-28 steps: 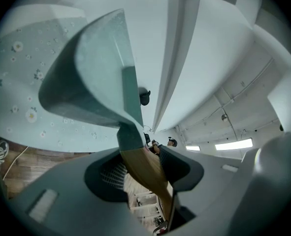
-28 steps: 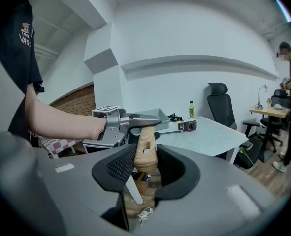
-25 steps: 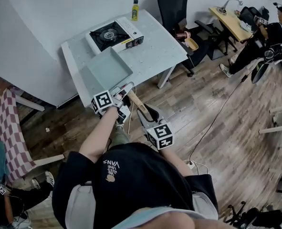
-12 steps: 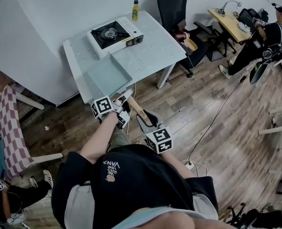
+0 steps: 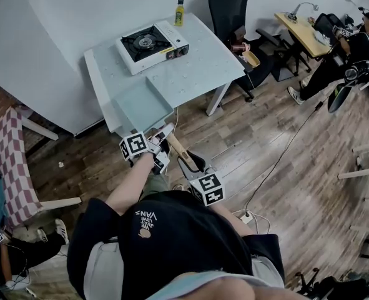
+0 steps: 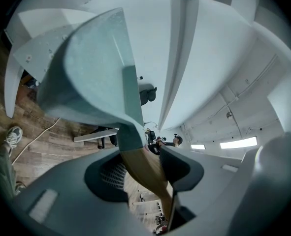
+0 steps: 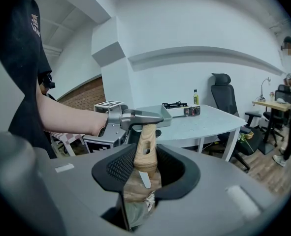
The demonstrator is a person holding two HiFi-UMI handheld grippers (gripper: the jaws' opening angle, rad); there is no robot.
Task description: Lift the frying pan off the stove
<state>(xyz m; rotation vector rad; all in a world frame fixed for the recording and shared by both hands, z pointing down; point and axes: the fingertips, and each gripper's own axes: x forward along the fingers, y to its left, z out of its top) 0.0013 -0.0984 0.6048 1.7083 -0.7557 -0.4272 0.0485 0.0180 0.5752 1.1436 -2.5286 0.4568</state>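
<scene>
**A:** How did the two grippers stand?

**B:** The left gripper [image 6: 144, 170] had its jaws partway closed and pressed on the wooden handle [image 6: 138, 156] of the frying pan [image 6: 93, 73], close to where the handle joined the pan's body. The right gripper [image 7: 146, 165] was closed about as far on the same handle. It held the free end, where a hanging slot showed in the wood. The grippers sat one behind the other along the handle, the left one nearer the pan.

**A:** And where was the pan?

**B:** It was a square, pale green pan, held up off the stove [image 5: 152, 42] and well apart from it. It sat at the near corner of the white table [image 5: 203, 67], with its handle pointing back toward the person. In the head view it overlapped the table's edge. Whether it hung over the tabletop or just in front of it could not be told. The left gripper view looked up at its underside.

**A:** What lay beyond that?

**B:** The stove, a portable gas burner, stood toward the table's far side, with a small yellowish bottle [image 5: 180, 12] behind it. A black office chair [image 5: 228, 8] stood past the table. Farther right, across the wooden floor [image 5: 284, 186], a person in dark clothes [image 5: 359, 49] was beside a wooden desk [image 5: 300, 30]. At far left there was a red-and-white checked cloth [image 5: 6, 161].
</scene>
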